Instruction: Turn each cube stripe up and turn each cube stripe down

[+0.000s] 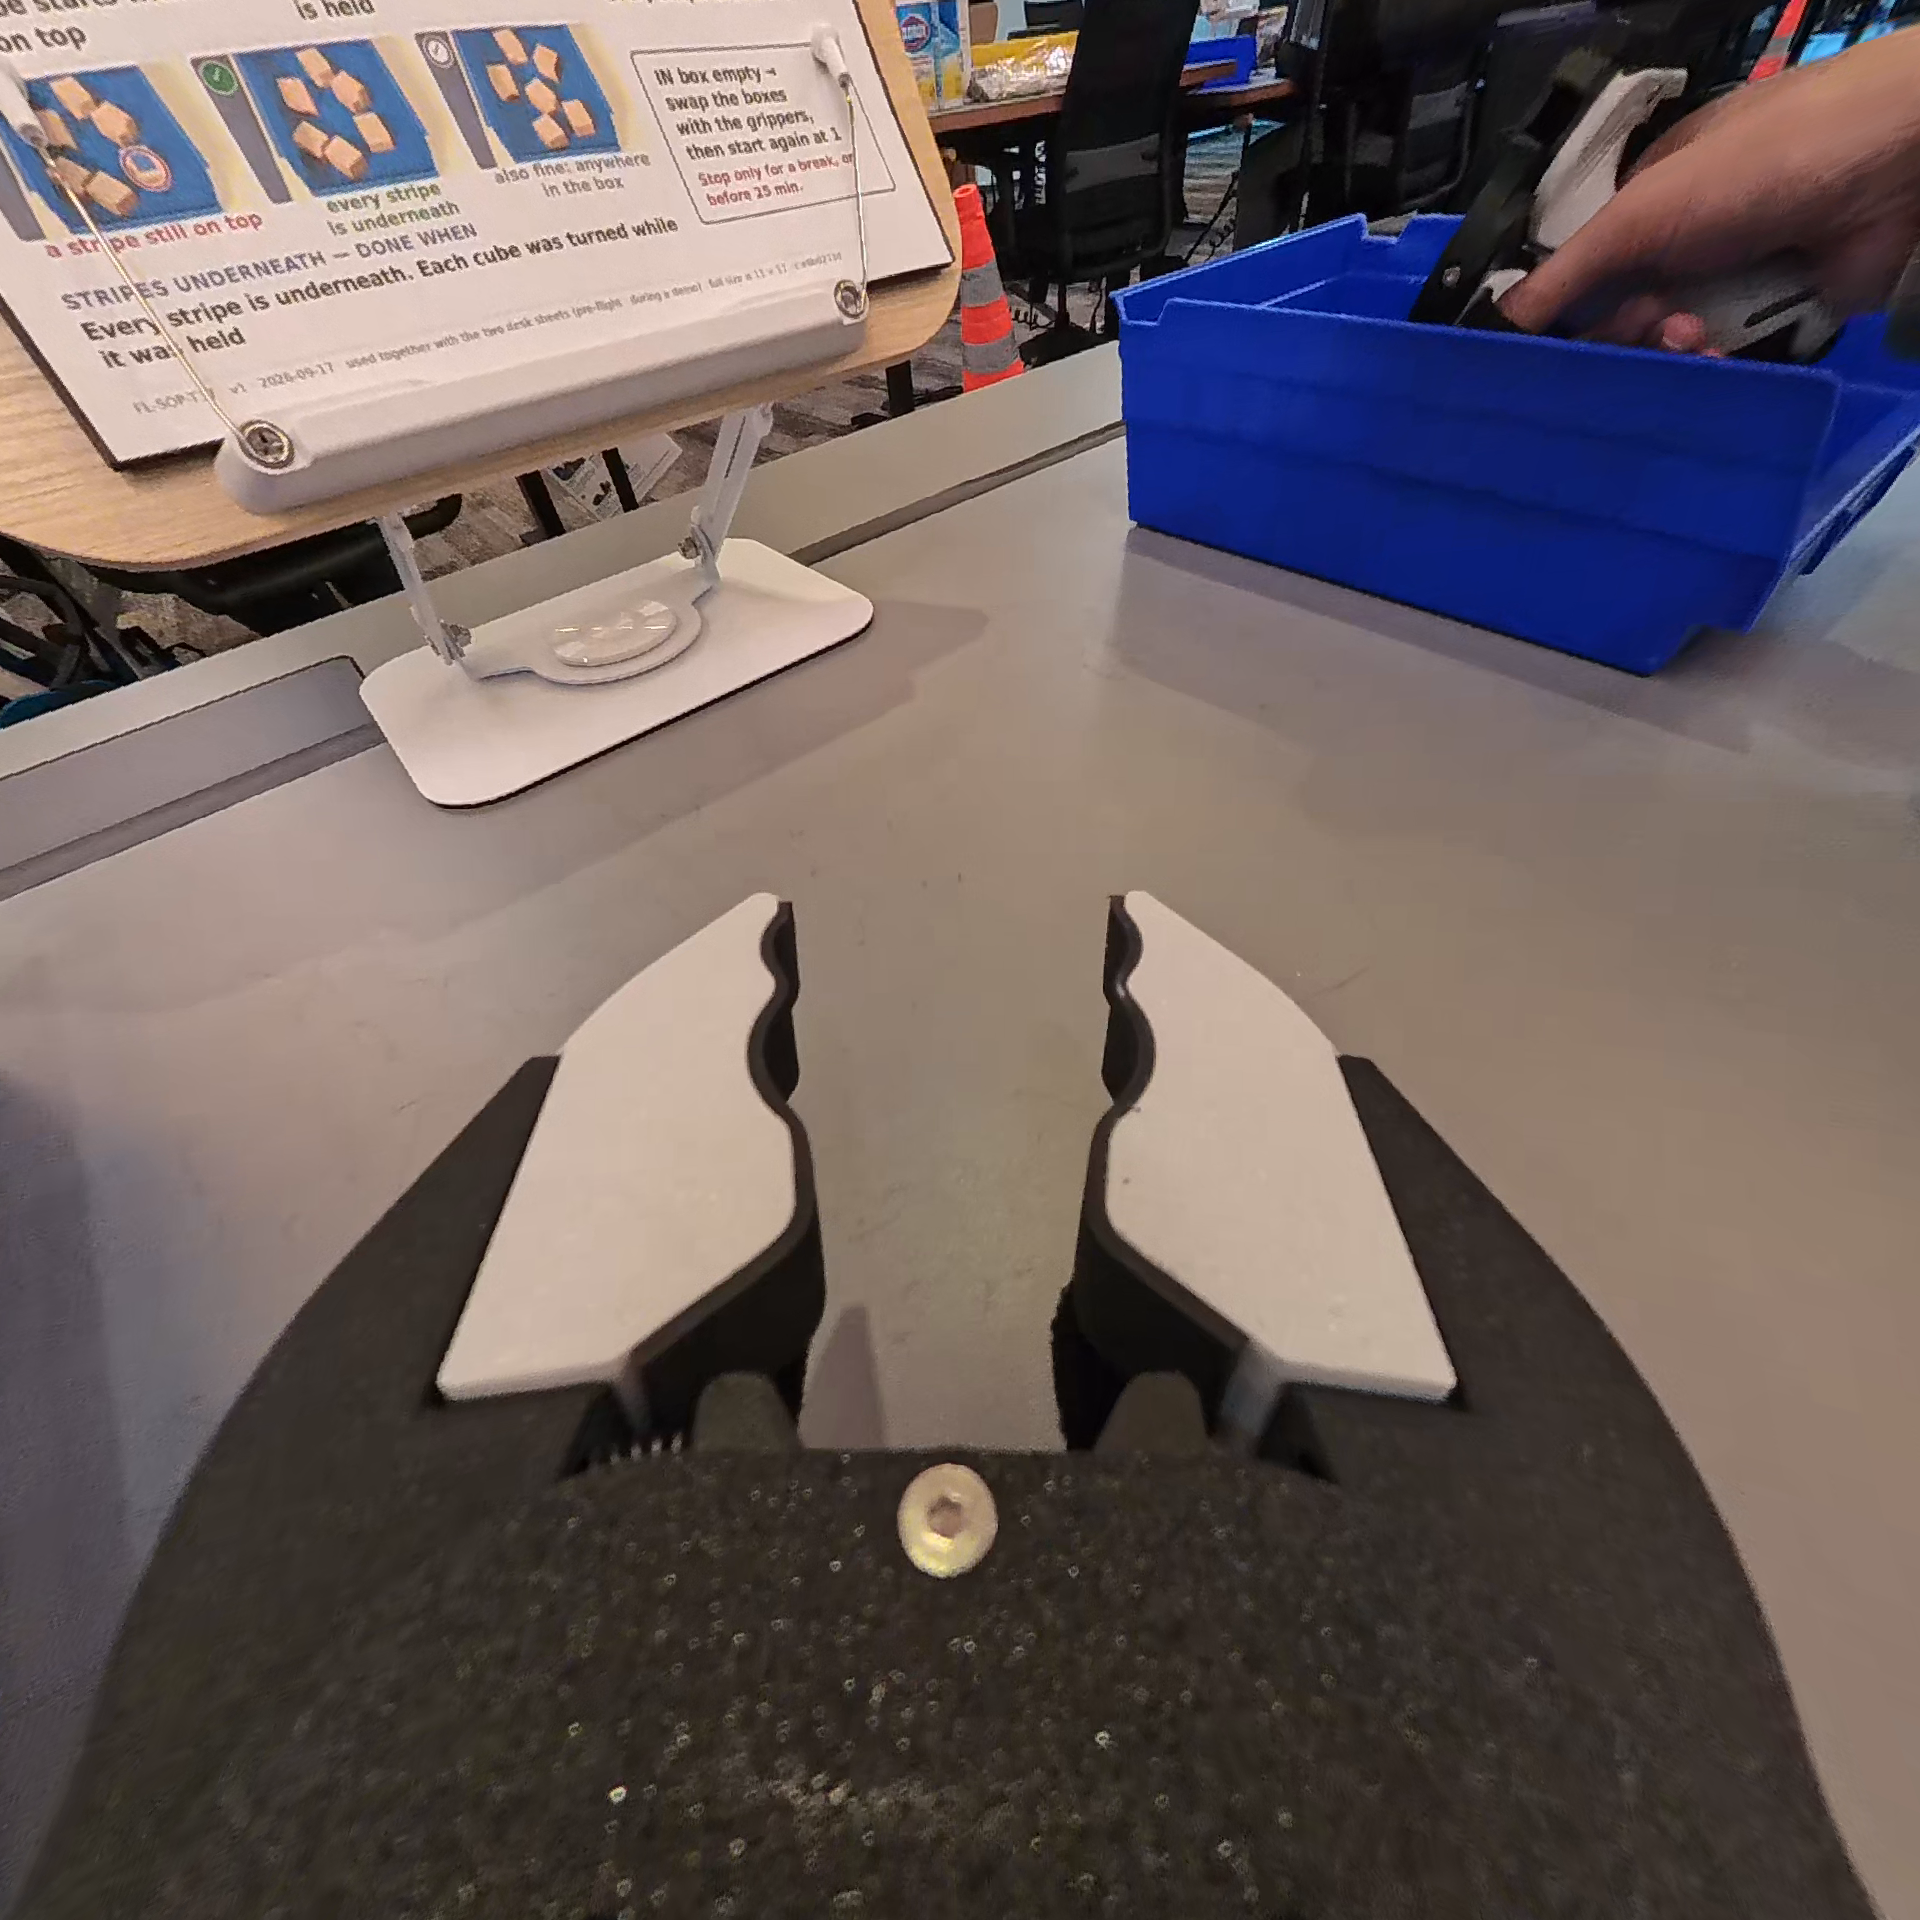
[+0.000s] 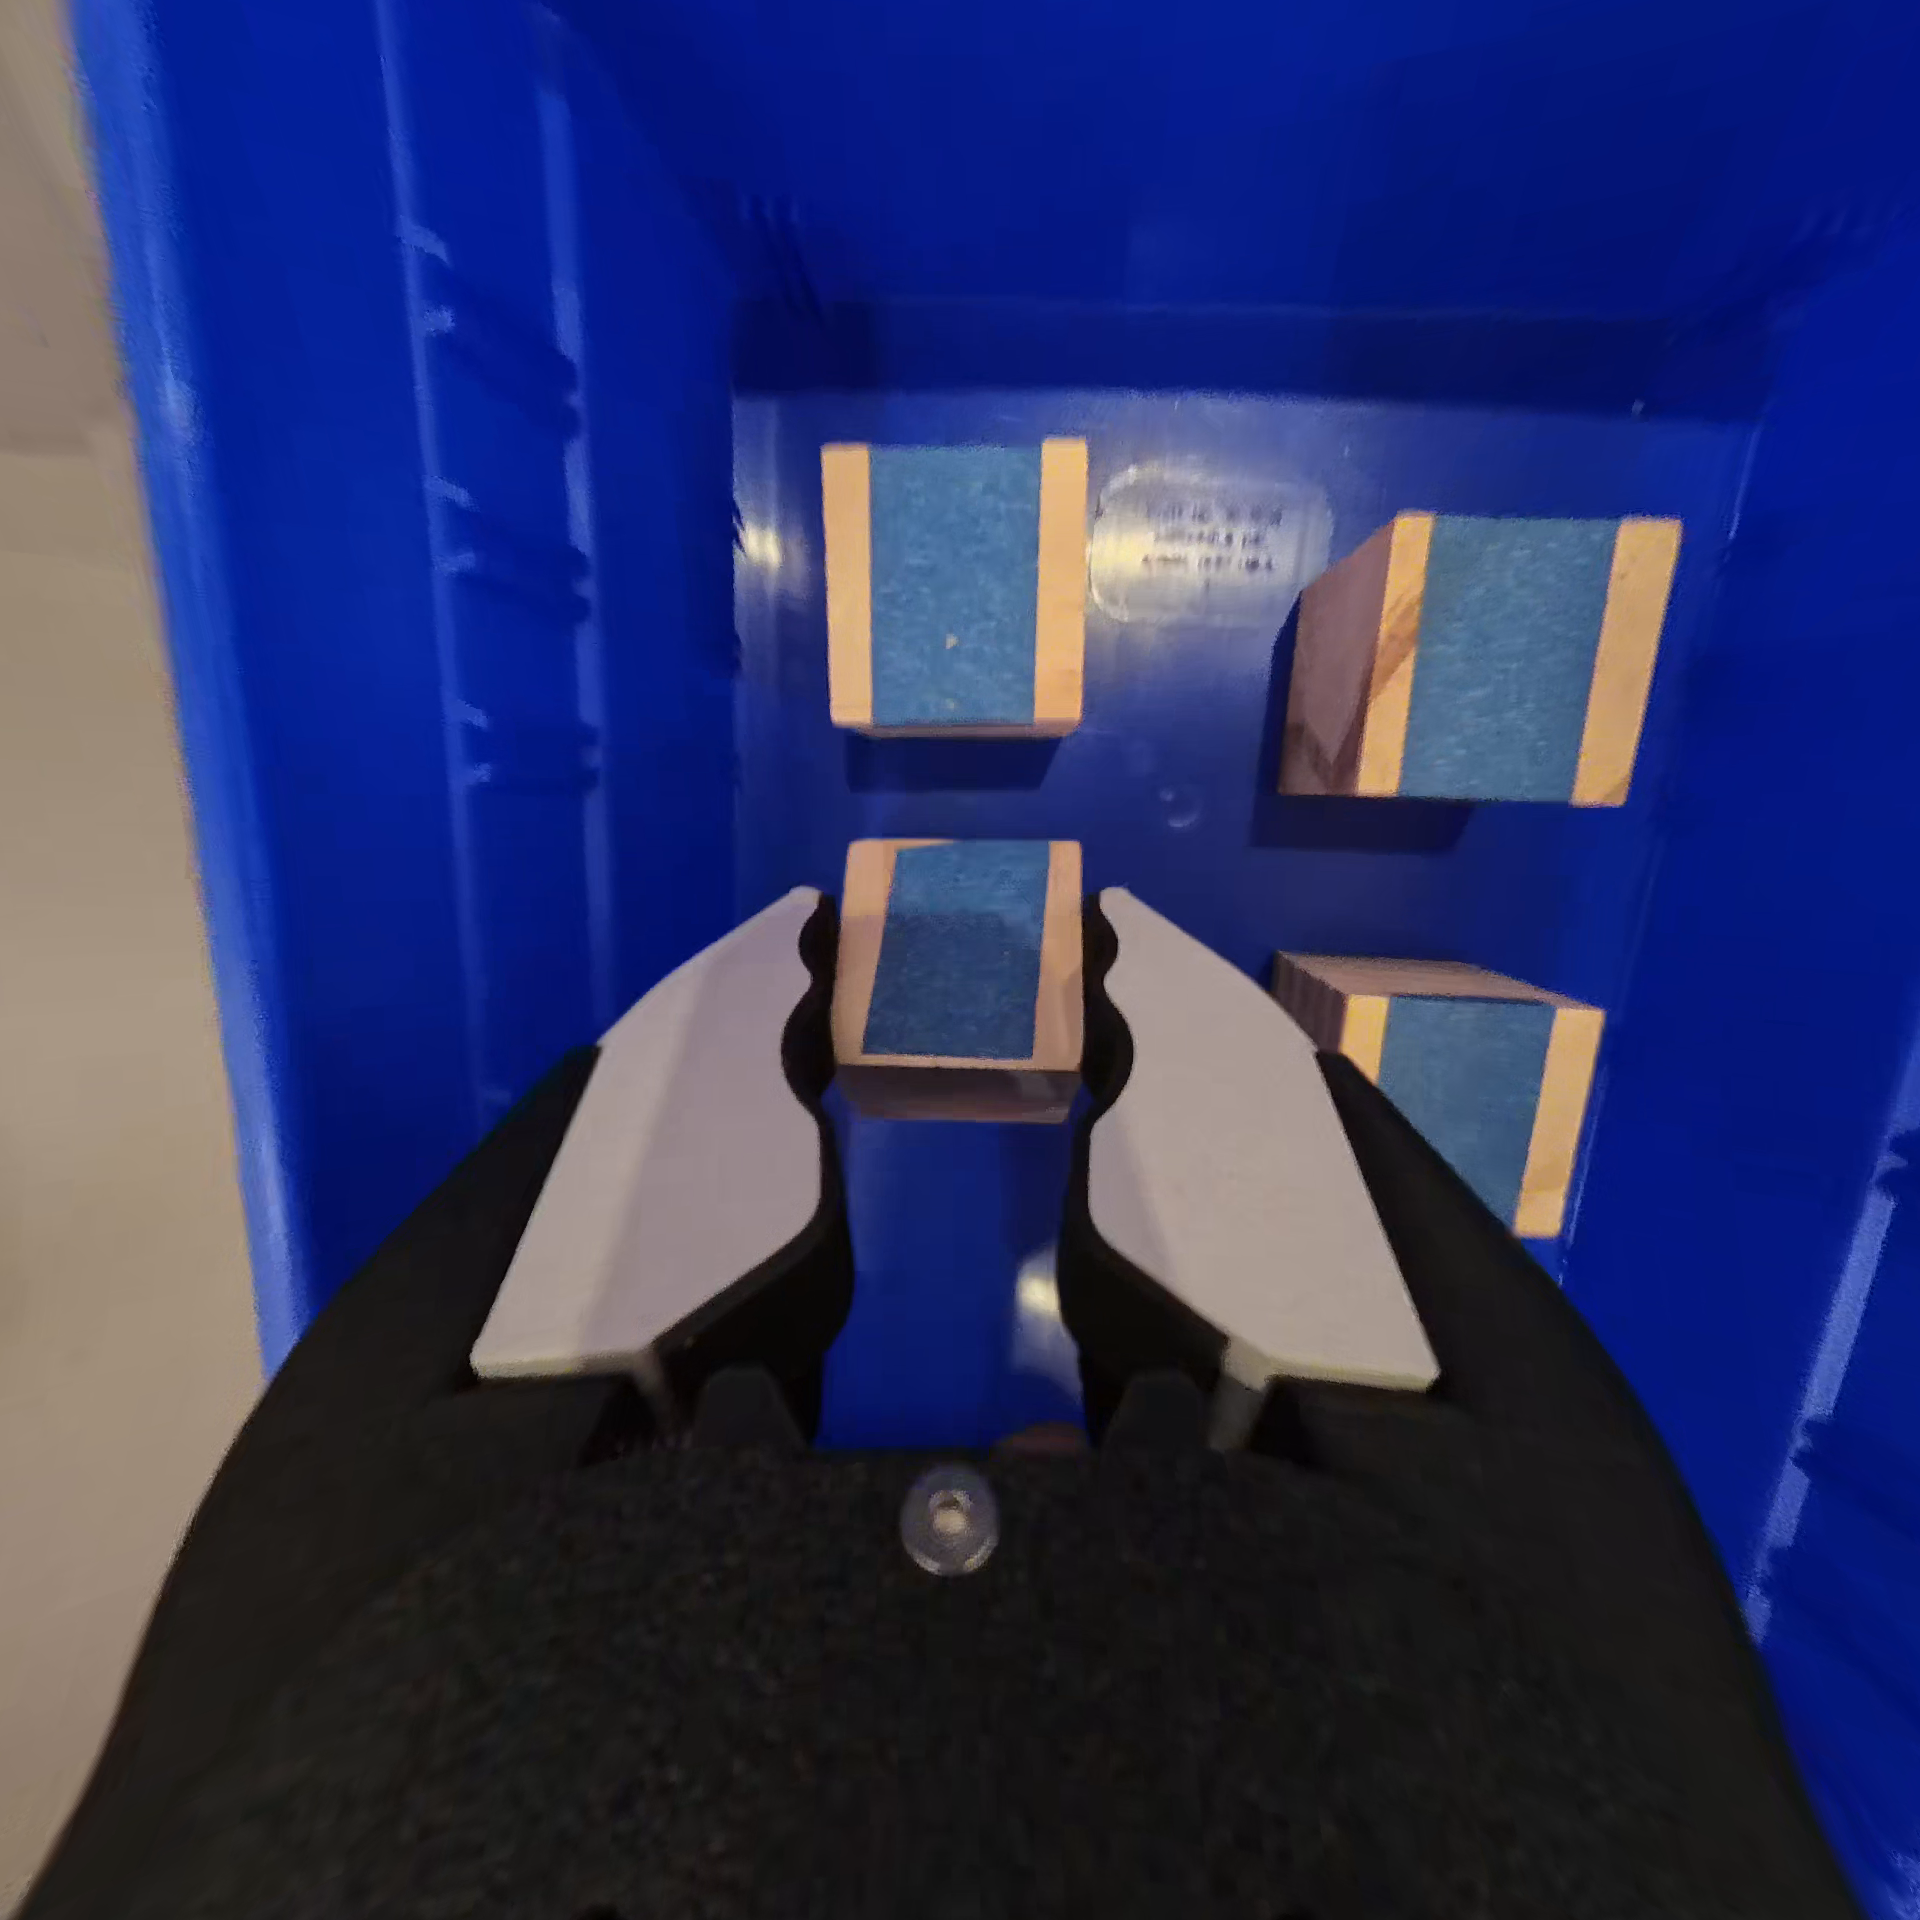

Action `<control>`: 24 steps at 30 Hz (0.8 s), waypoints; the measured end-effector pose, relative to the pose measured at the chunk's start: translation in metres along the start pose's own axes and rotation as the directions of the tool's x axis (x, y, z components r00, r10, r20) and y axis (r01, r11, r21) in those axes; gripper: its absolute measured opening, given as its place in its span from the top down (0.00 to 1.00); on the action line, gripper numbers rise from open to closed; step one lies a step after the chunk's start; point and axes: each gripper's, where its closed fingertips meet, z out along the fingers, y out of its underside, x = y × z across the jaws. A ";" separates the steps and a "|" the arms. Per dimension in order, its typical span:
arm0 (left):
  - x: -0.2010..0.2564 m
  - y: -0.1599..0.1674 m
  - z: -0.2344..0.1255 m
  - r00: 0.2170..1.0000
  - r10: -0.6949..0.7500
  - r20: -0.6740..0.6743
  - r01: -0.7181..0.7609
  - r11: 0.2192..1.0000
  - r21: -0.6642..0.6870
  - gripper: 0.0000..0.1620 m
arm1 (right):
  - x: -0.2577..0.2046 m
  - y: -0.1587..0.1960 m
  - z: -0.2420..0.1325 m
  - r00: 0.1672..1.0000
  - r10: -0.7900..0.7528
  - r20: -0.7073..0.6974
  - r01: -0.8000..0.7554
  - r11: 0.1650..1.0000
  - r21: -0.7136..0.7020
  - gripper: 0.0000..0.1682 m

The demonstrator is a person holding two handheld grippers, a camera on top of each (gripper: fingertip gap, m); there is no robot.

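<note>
Cubes do not show in the left wrist view: the left gripper (image 1: 951, 914) hovers low over the grey table (image 1: 1351, 935) with its jaws apart and nothing between them, an instruction sheet on a white stand (image 1: 613, 675) far left and a blue bin (image 1: 1455, 499) far right, where a hand (image 1: 1745, 218) dips the right gripper (image 1: 1496, 281) inside. In the right wrist view, the right gripper (image 2: 956, 914) is clamped on the near-left cube (image 2: 956, 966), tilted, blue stripe toward the camera, while three other cubes (image 2: 954, 587) rest stripe-up on the bin floor.
</note>
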 end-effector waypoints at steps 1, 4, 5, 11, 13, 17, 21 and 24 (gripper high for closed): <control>0.000 -0.001 0.000 1.000 0.000 -0.001 0.000 1.000 0.003 0.66 | -0.001 -0.006 -0.001 1.000 -0.005 0.013 0.004 0.999 0.052 0.73; 0.000 0.001 0.000 1.000 -0.002 -0.003 0.002 1.000 -0.004 0.66 | -0.003 -0.010 -0.001 0.998 0.021 0.060 -0.028 0.992 0.122 0.73; 0.001 0.001 0.001 1.000 -0.001 -0.004 0.001 1.000 -0.003 0.66 | -0.002 -0.009 0.000 0.998 0.020 0.060 -0.028 0.991 0.131 0.73; 0.001 0.002 0.001 1.000 0.000 -0.008 0.000 1.000 -0.008 0.66 | -0.002 0.014 0.006 0.997 0.018 0.078 -0.024 0.997 0.073 0.67; 0.001 0.002 0.001 1.000 -0.001 -0.008 0.000 1.000 -0.010 0.66 | -0.005 0.012 -0.008 0.995 0.007 0.099 -0.016 0.996 0.091 0.64; 0.001 0.002 0.001 1.000 -0.004 -0.006 0.004 1.000 -0.008 0.66 | -0.012 -0.020 -0.093 0.995 -0.041 0.094 0.006 0.939 0.343 0.64; 0.000 0.002 0.001 1.000 -0.016 -0.009 0.016 1.000 -0.009 0.65 | -0.066 -0.028 -0.208 0.965 -0.193 0.175 0.014 0.709 0.705 0.66; 0.001 0.002 0.002 1.000 -0.018 -0.011 0.018 1.000 -0.011 0.65 | -0.138 0.011 -0.233 0.893 -0.371 0.257 -0.018 0.540 0.842 0.70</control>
